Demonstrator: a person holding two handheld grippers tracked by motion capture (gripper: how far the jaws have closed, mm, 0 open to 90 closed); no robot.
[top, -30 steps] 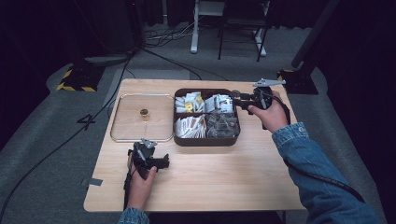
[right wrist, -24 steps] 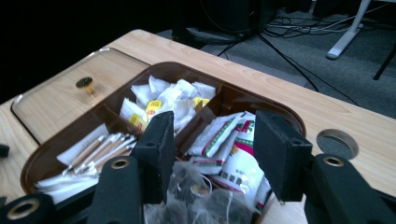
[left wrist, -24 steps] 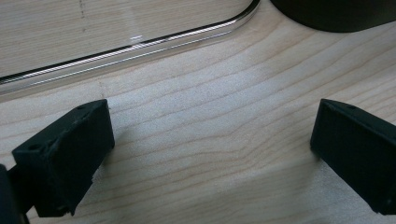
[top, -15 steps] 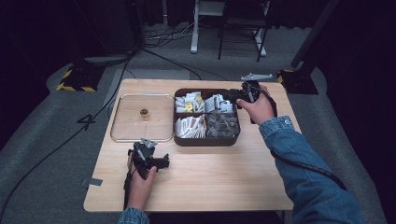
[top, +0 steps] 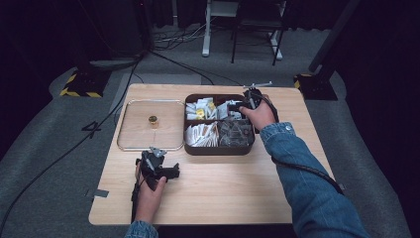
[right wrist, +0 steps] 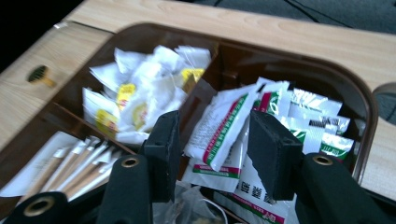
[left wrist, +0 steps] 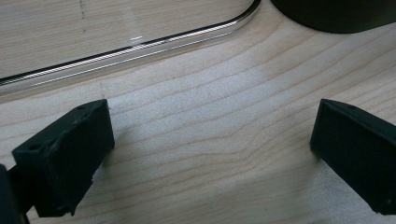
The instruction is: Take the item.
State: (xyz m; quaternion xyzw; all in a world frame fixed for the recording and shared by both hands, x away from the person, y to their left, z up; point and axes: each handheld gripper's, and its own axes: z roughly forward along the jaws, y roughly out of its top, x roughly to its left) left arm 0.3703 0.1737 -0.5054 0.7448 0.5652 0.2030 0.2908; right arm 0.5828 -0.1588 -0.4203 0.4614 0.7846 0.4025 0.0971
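From above, the left tool (top: 157,168) rests on the table (top: 223,188) just below a clear tray (top: 130,144), while the right tool (top: 246,105) reaches over a dark divided box (top: 218,148). The left gripper view shows its jaws spread wide over bare wood. The right gripper view shows parted jaws straddling a green-and-red-printed white sachet (right wrist: 219,128), not pinching it, with yellow-labelled packets (right wrist: 140,93) beyond.
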